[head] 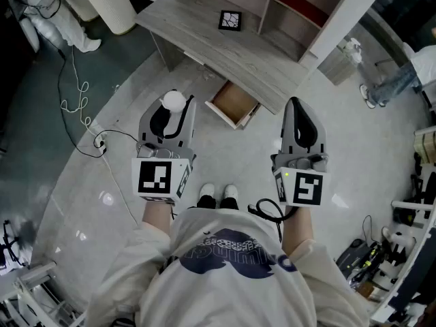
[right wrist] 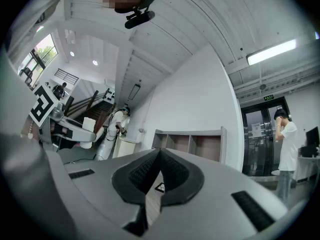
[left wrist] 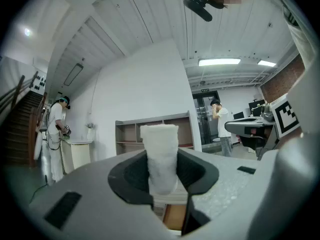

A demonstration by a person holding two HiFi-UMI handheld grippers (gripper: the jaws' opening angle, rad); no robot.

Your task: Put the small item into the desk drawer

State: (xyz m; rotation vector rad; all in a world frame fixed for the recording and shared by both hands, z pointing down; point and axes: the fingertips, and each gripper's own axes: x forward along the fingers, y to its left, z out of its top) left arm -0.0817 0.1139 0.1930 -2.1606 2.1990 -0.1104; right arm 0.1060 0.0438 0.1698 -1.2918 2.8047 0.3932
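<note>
A small white foam-like cylinder (left wrist: 160,156) stands upright between the black pads of my left gripper (left wrist: 162,171), which is shut on it. In the head view its rounded white top (head: 173,101) sticks out of the left gripper (head: 172,113), held over the floor a short way in front of the desk. The desk drawer (head: 234,103) is pulled open under the grey desk top (head: 204,43), its wooden inside bare, ahead and to the right of the left gripper. My right gripper (head: 298,109) hangs level with it on the right, shut and empty (right wrist: 158,159).
A black-and-white marker tile (head: 229,20) lies on the desk, in front of a shelf unit (head: 286,5). A white cable (head: 76,94) trails over the floor at the left. My feet (head: 218,195) are below the grippers. A person in white (left wrist: 54,134) stands far left.
</note>
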